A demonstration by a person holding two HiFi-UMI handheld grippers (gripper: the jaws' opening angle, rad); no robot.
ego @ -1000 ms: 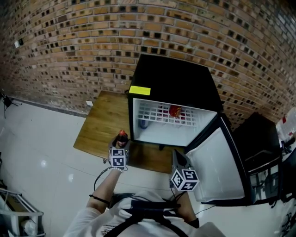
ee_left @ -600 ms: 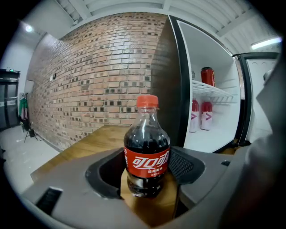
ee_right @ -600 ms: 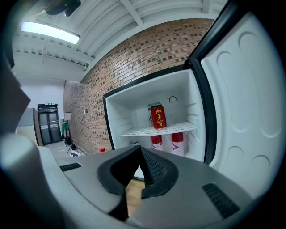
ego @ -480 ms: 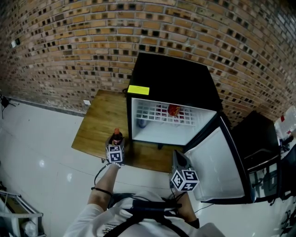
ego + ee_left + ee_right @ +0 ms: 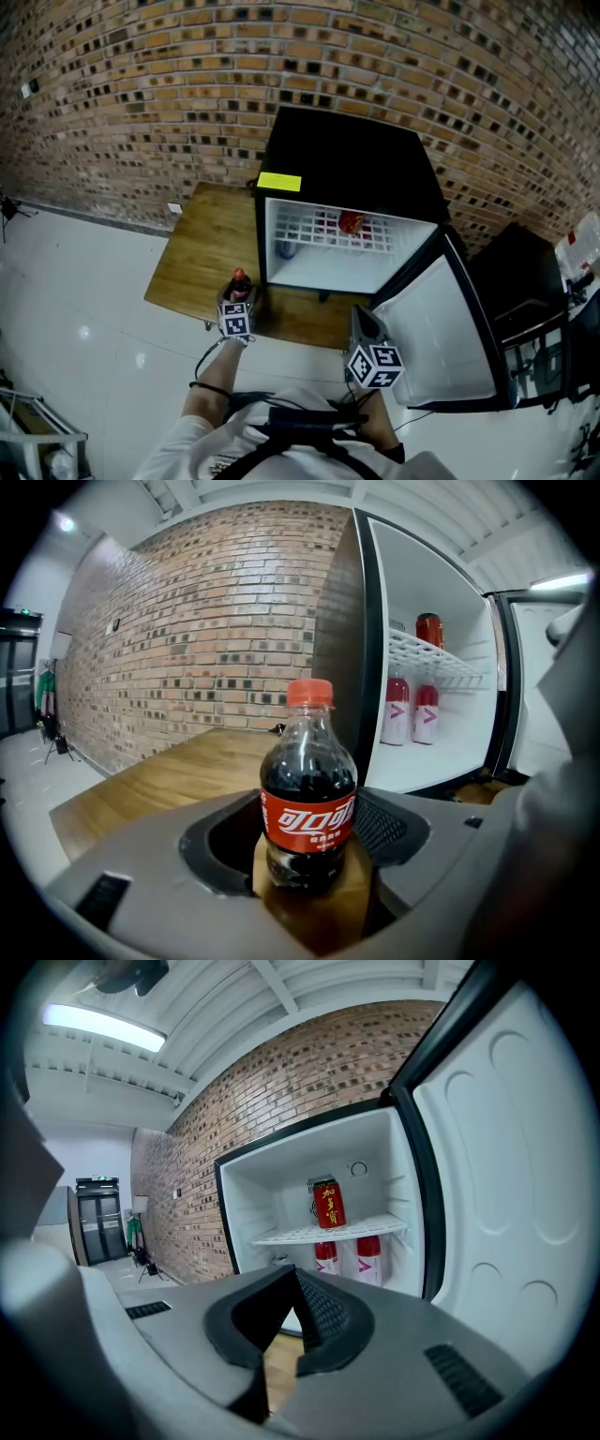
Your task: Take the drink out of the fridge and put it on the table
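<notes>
In the head view, the left hand-held gripper (image 5: 240, 294) holds a cola bottle (image 5: 241, 279) upright at the wooden bench's (image 5: 202, 248) near edge, at 8 o'clock from the open fridge (image 5: 352, 173). The left gripper view shows its jaws spread wide, clamping the bottle's sides. In the right gripper view, the right hand-held gripper (image 5: 292, 1274) is empty with its jaws together.

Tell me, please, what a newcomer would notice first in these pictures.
A cola bottle sits gripped in the left tool at the near edge of the wooden table. Beside it the black fridge stands open, a red can on its wire shelf and two pink bottles below.
</notes>
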